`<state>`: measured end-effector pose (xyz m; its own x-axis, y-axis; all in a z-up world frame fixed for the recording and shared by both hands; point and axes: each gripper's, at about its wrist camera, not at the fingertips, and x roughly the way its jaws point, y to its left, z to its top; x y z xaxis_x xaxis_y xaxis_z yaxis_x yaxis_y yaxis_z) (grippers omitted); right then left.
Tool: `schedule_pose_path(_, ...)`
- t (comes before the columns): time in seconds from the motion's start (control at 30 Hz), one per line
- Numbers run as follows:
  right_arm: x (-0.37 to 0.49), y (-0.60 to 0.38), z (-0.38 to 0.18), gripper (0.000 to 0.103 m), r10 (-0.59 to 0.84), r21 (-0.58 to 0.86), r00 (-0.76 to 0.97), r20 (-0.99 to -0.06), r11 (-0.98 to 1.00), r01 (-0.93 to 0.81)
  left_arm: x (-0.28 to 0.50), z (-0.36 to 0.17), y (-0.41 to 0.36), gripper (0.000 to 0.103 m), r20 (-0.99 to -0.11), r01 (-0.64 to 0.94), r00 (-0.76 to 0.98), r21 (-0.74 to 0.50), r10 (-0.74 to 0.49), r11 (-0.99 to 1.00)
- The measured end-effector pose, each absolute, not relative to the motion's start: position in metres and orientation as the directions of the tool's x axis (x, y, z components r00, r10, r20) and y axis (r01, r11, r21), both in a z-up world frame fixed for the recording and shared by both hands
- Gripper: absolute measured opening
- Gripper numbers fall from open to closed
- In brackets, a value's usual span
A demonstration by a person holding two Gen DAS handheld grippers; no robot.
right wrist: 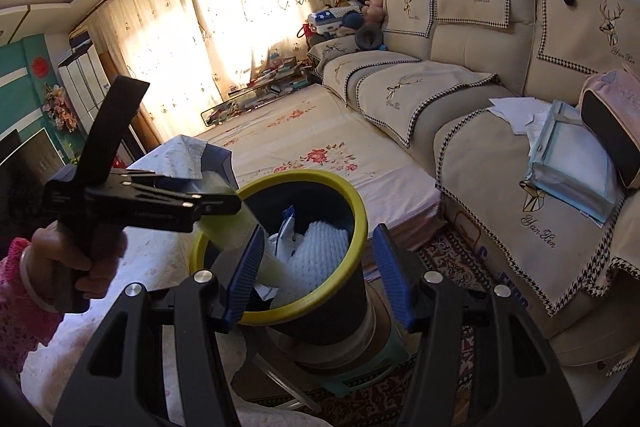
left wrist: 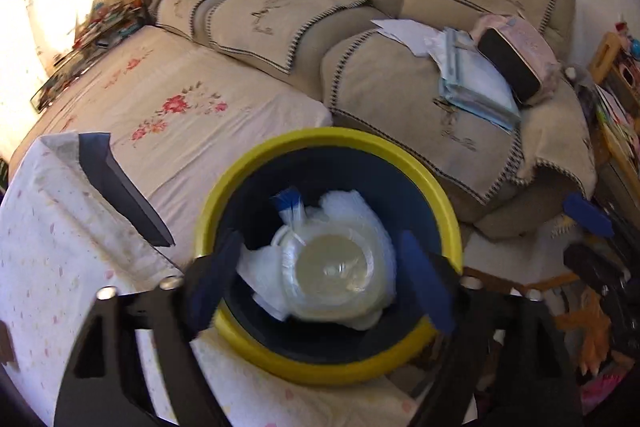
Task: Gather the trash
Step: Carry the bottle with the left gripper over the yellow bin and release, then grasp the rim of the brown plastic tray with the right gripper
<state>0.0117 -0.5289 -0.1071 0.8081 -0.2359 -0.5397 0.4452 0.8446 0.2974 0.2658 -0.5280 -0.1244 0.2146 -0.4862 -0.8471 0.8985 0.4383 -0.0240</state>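
Left wrist view: with the left tongs (left wrist: 320,279) spread above the yellow-rimmed dark round bin (left wrist: 420,163), the clear plastic cup (left wrist: 332,271) is seen lying inside on white wrappers, so the spread, empty right tongs (right wrist: 320,271) should be kept clear of the rim.

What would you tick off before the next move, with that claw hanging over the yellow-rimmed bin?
1. Clear cup lying inside the bin: ok.
2. Left claw open, pads off the cup: ok.
3. Right claw open and empty: ok.
4. Bin standing on its stool: ok.
5. Room left above the white padding: cannot tell.
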Motion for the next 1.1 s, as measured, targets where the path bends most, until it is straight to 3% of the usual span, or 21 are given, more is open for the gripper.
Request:
schedule_pose_path(0.17, 0.018, -0.529, -0.113, 0.054, -0.221, 0.303, 0.803, -0.554, 0.844, 0.442, 0.274, -0.112, -0.496, 0.086, -0.819, 0.868, 0.244, -0.054, -0.520, 0.493)
schedule_pose_path(0.27, 0.026, -0.527, -0.117, 0.054, -0.209, 0.303, 0.799, -0.564, 0.848, 0.435, 0.278, -0.099, -0.451, 0.092, -0.782, 0.844, 0.283, -0.072, -0.555, 0.532)
schedule_pose_path(0.47, 0.057, -0.508, -0.111, 0.054, -0.152, 0.287, 0.803, -0.576, 0.883, 0.372, 0.283, -0.087, -0.338, 0.092, -0.715, 0.751, 0.394, -0.111, -0.577, 0.651)
schedule_pose_path(0.77, 0.145, -0.423, -0.076, 0.054, 0.040, 0.234, 0.824, -0.566, 0.966, 0.114, 0.286, -0.098, -0.150, 0.094, -0.648, 0.508, 0.635, -0.059, -0.420, 0.859)
schedule_pose_path(1.1, 0.276, -0.279, -0.057, 0.054, 0.260, 0.142, 0.737, -0.624, 0.965, -0.221, 0.302, -0.129, -0.020, 0.095, -0.646, 0.308, 0.705, -0.093, -0.293, 0.947)
